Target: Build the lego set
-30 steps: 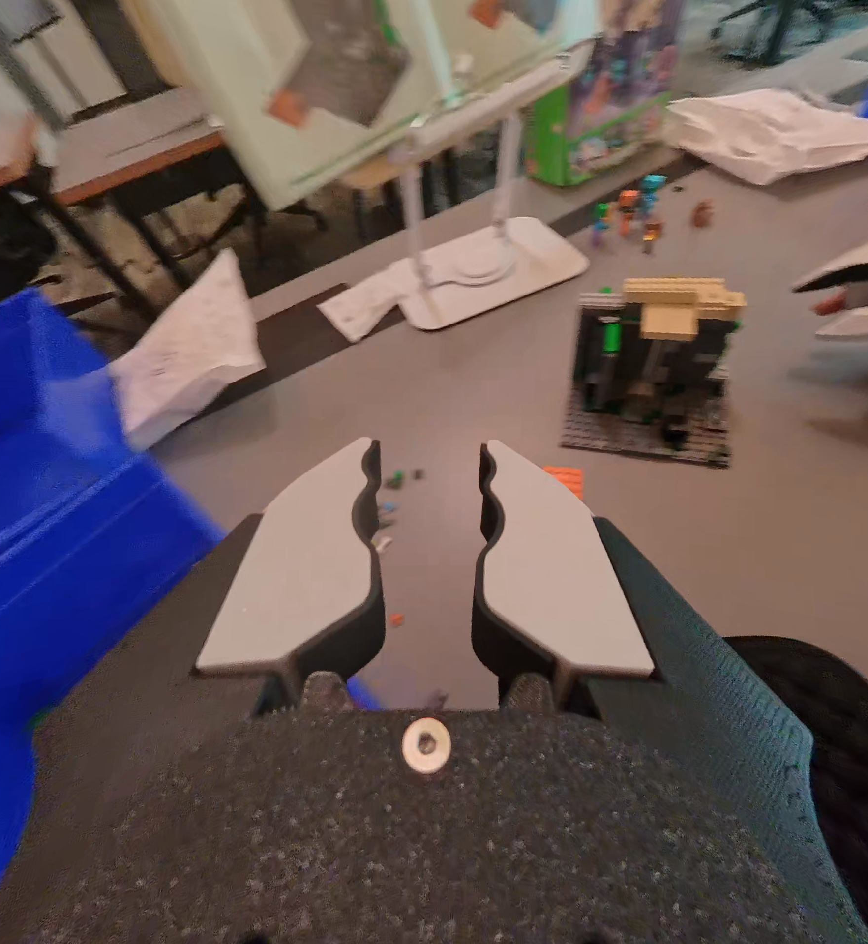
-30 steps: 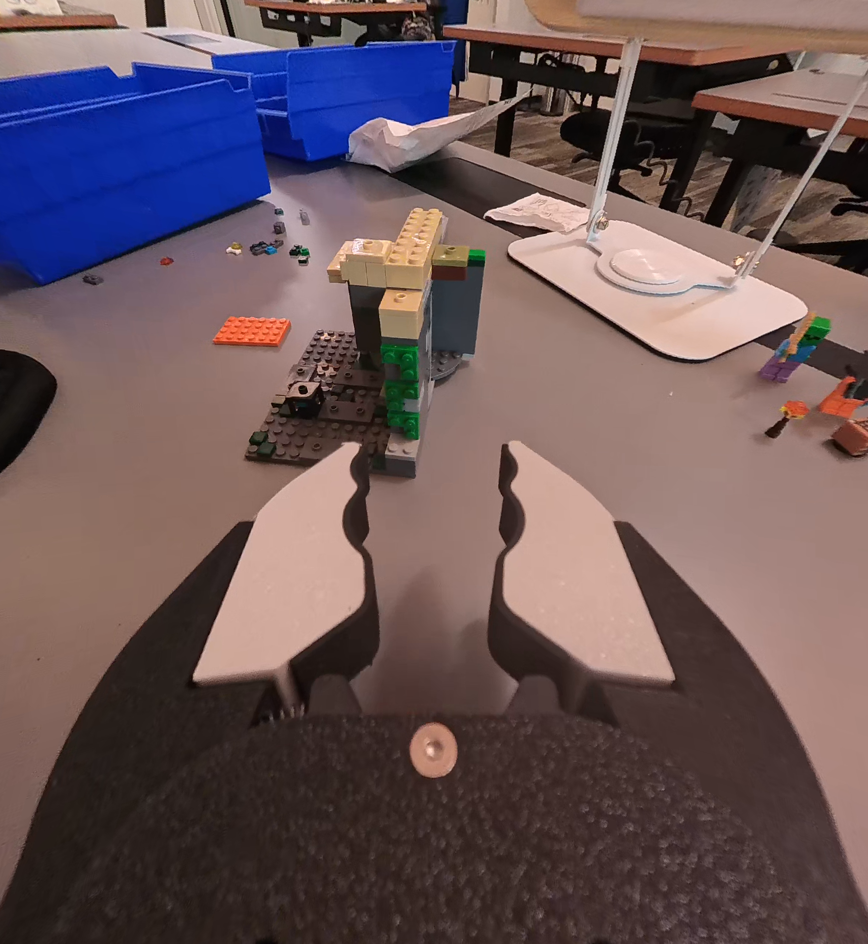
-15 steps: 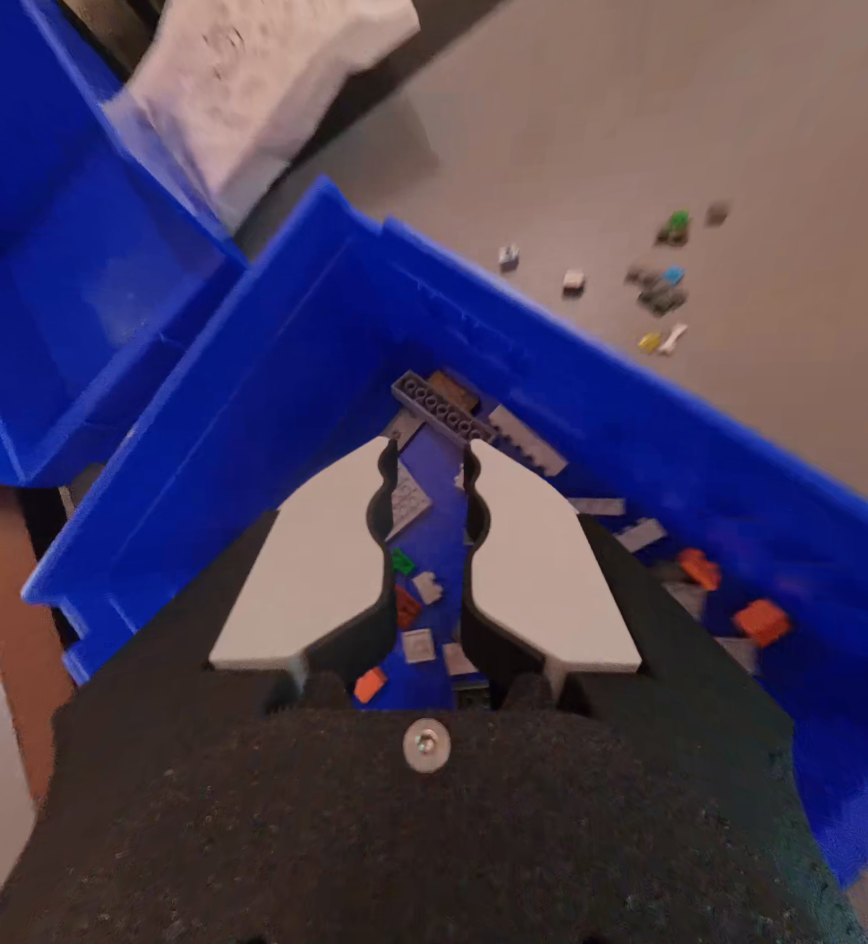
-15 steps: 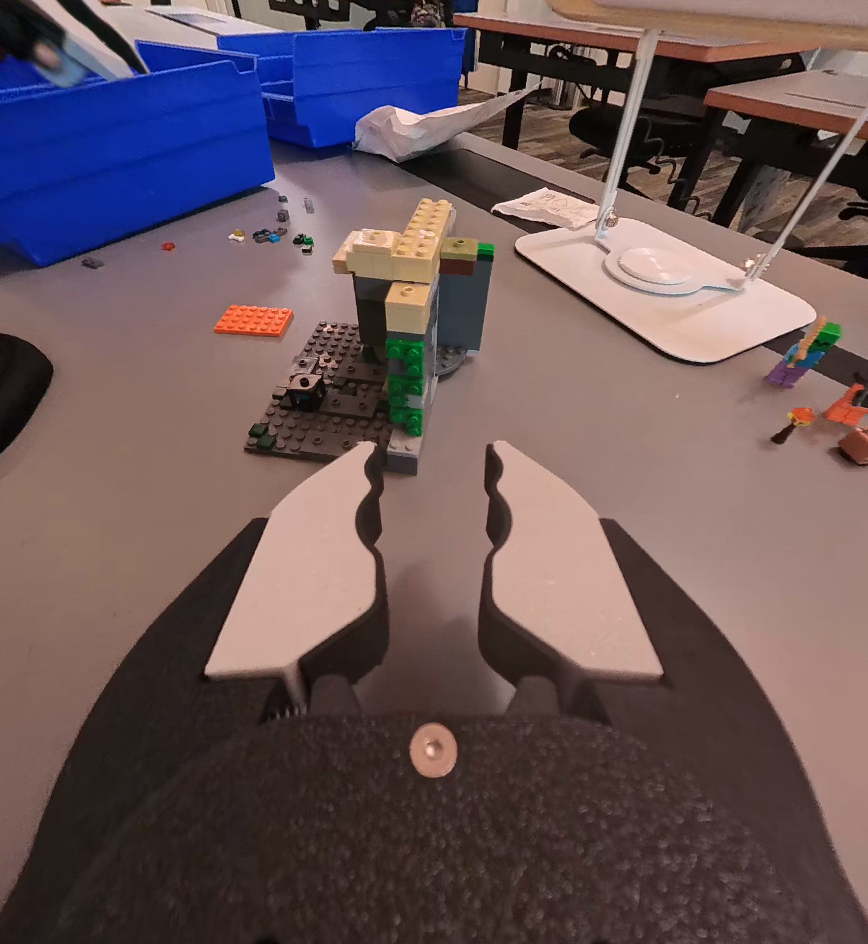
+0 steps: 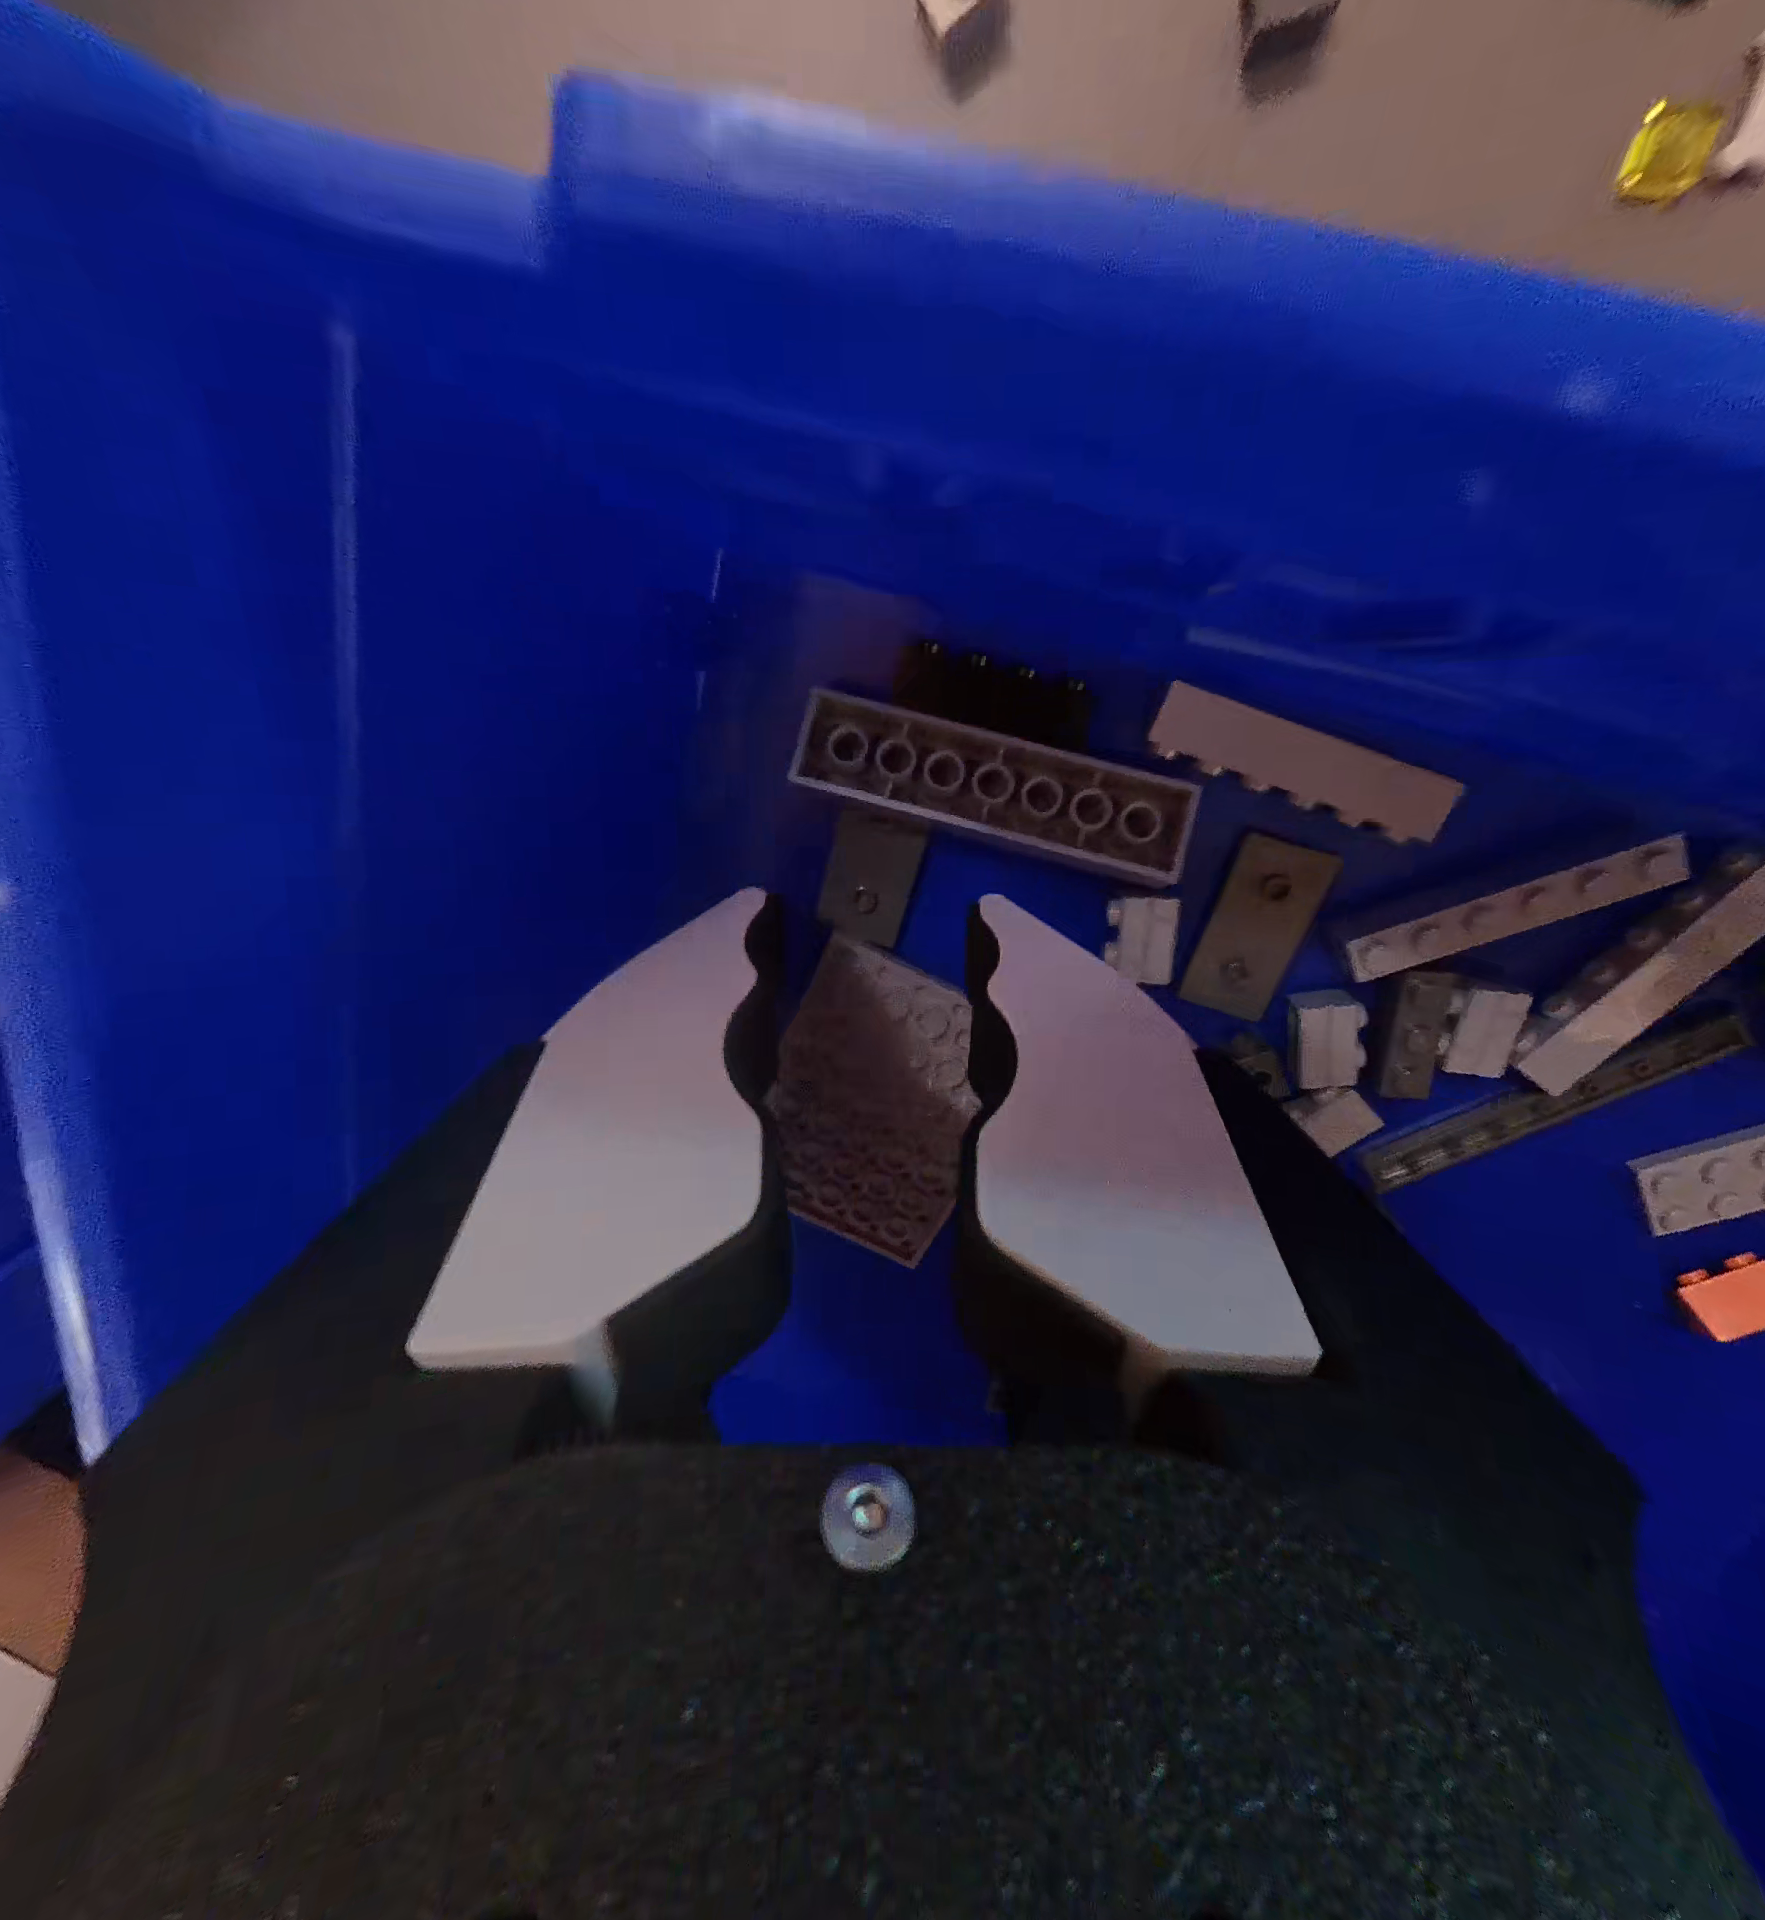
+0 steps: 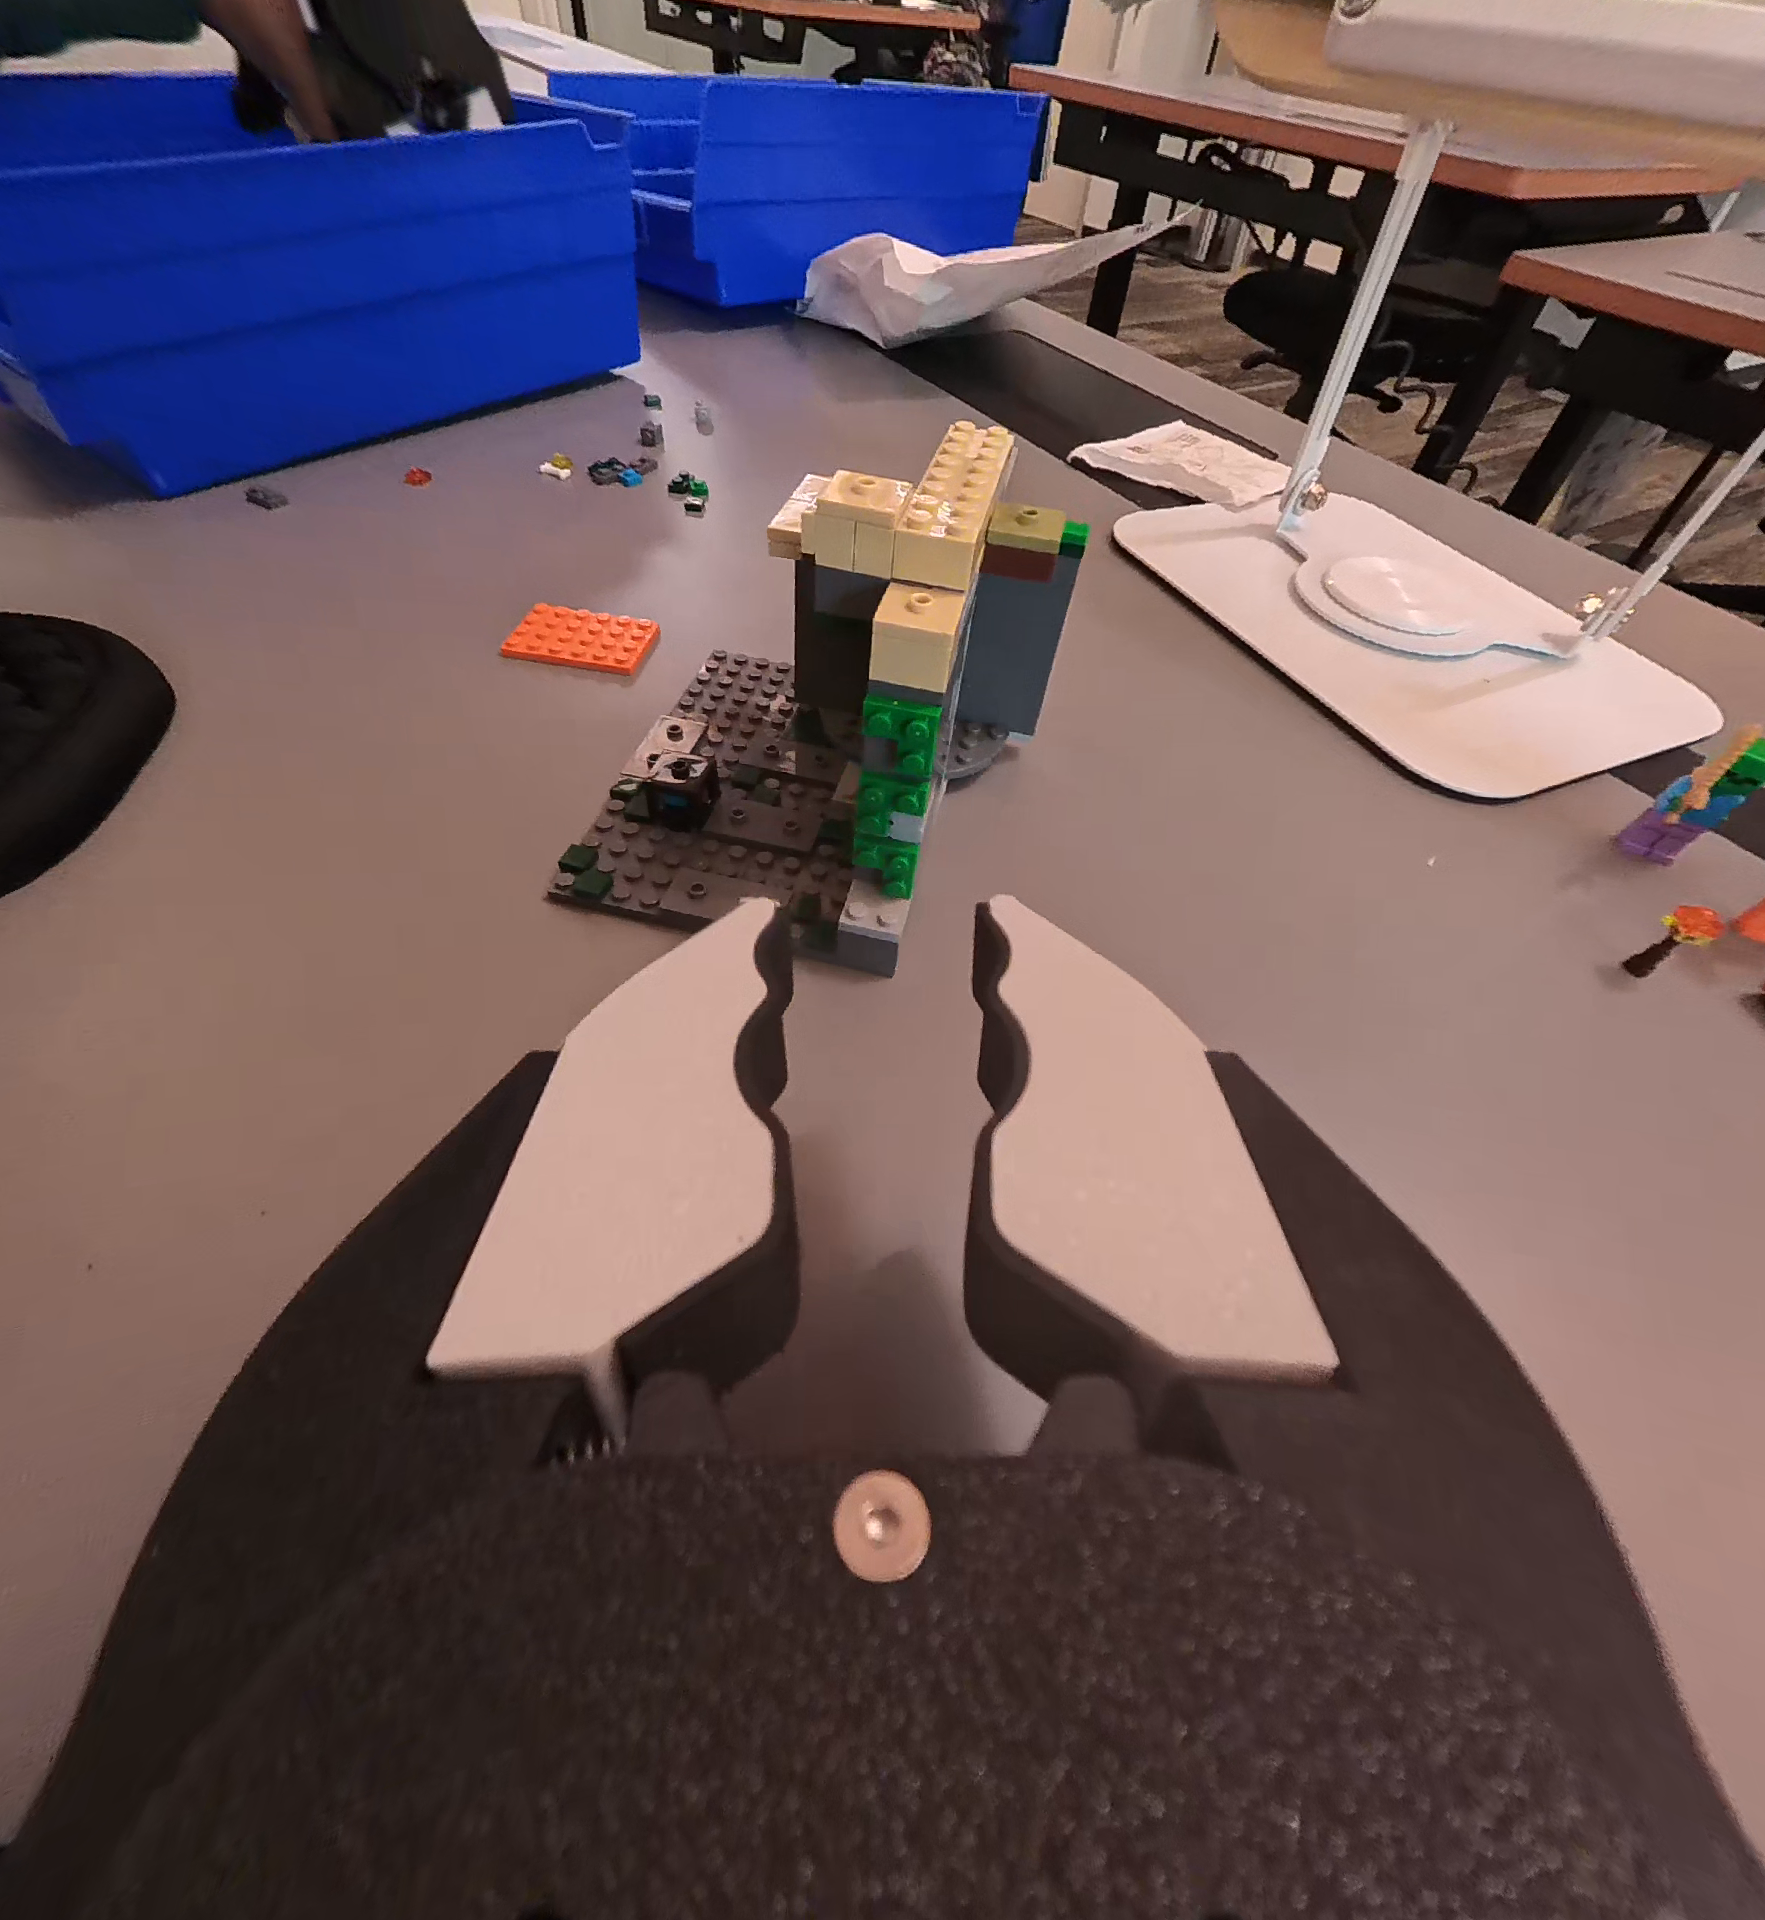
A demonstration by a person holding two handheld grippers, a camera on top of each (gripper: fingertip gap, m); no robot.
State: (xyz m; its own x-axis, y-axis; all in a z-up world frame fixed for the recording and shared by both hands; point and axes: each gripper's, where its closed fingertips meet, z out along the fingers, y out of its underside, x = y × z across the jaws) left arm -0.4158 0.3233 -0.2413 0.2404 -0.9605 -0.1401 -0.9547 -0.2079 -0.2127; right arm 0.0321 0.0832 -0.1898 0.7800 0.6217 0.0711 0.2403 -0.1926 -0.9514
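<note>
left gripper [image 5: 873,920] inside blue bin [image 5: 338,623], fingers apart around grey plate [image 5: 873,1081], contact unclear | right gripper [image 6: 876,920] released, empty | lego build [image 6: 857,707] frame centre, grey table [image 6: 286,1039]

Both grippers: pale grey wavy-edged jaws on black textured bodies (one silver screen each).

Your grey table [image 6: 1273,1039] fills the right wrist view. At centre stands the lego build [image 6: 826,748], an orange plate [image 6: 581,638] to its left. Upper left sit two blue bins [image 6: 317,301], loose small pieces [image 6: 629,468] before them. The white stand base [image 6: 1418,634] lies right, minifigures [image 6: 1709,800] at the far right edge.
</note>
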